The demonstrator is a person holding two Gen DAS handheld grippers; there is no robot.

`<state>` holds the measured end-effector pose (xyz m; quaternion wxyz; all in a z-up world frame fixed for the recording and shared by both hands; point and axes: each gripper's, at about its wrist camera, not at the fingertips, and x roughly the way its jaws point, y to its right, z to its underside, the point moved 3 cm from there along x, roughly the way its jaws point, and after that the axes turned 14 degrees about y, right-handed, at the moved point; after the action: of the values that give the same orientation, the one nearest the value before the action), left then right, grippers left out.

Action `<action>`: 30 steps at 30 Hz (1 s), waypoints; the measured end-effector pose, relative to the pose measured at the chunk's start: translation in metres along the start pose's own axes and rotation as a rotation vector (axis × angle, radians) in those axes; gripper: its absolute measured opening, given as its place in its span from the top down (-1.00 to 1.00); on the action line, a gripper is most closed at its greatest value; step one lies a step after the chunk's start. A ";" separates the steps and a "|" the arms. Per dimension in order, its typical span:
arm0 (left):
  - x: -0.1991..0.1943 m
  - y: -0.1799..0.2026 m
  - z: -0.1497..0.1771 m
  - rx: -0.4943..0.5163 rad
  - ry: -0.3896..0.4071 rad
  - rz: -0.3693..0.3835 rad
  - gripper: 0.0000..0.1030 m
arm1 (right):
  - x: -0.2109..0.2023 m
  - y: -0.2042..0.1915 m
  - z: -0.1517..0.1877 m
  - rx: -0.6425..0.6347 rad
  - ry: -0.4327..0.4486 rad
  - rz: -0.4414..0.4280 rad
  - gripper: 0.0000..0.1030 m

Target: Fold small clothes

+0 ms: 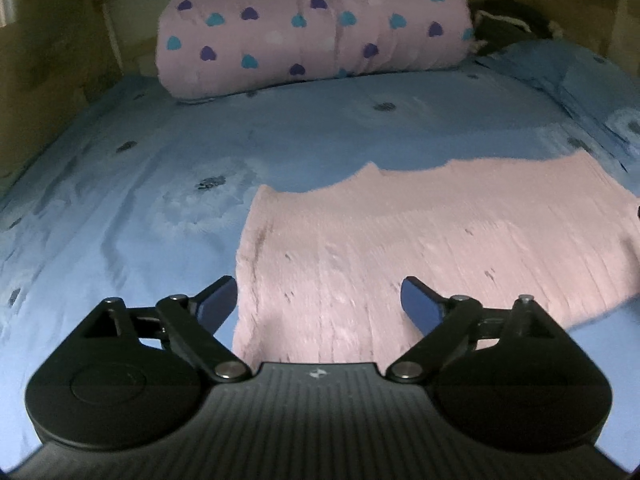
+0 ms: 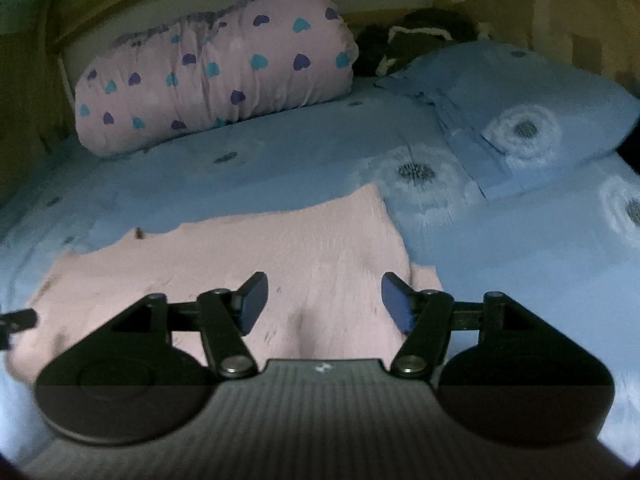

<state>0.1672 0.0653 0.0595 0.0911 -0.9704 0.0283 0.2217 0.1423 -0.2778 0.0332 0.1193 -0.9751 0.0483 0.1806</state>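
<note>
A small pink garment [image 1: 400,240] lies spread flat on the blue bedsheet [image 1: 140,200]. My left gripper [image 1: 318,300] is open and empty, just above the garment's near left part. The garment also shows in the right wrist view [image 2: 240,256]. My right gripper [image 2: 324,300] is open and empty above the garment's near right part, its right finger close to the garment's right edge. A bit of the left gripper shows at the left edge of the right wrist view [image 2: 16,318].
A rolled pink quilt with hearts [image 1: 312,28] lies at the head of the bed. A blue pillow [image 2: 520,112] lies at the right, with a dark object [image 2: 420,36] behind it. A wall and wooden bed frame [image 1: 48,60] border the left side.
</note>
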 end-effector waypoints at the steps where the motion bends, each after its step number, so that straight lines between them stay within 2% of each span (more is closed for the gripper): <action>1: -0.001 0.001 0.003 0.006 -0.002 0.003 -0.80 | -0.007 0.001 0.001 0.016 -0.001 0.000 -0.26; 6: 0.002 0.001 0.015 -0.009 -0.040 0.018 -0.80 | -0.038 0.010 0.012 0.095 -0.022 0.035 -0.30; 10: 0.006 -0.005 0.020 -0.021 -0.063 0.025 -0.80 | -0.047 0.018 0.024 0.164 -0.037 0.091 -0.30; 13: 0.008 -0.012 0.023 -0.037 -0.065 0.024 -0.80 | -0.044 0.020 0.035 0.217 -0.058 0.119 -0.30; 21: 0.011 -0.028 0.027 -0.099 -0.084 0.015 -0.82 | -0.027 0.011 0.056 0.335 -0.082 0.109 -0.30; 30: 0.020 -0.031 0.027 -0.136 -0.083 0.004 -0.85 | -0.009 0.013 0.065 0.471 -0.017 0.093 -0.40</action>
<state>0.1763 0.1007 0.0324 0.0253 -0.9644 0.0114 0.2631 0.1101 -0.2737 -0.0256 0.3352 -0.9157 0.1329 0.1777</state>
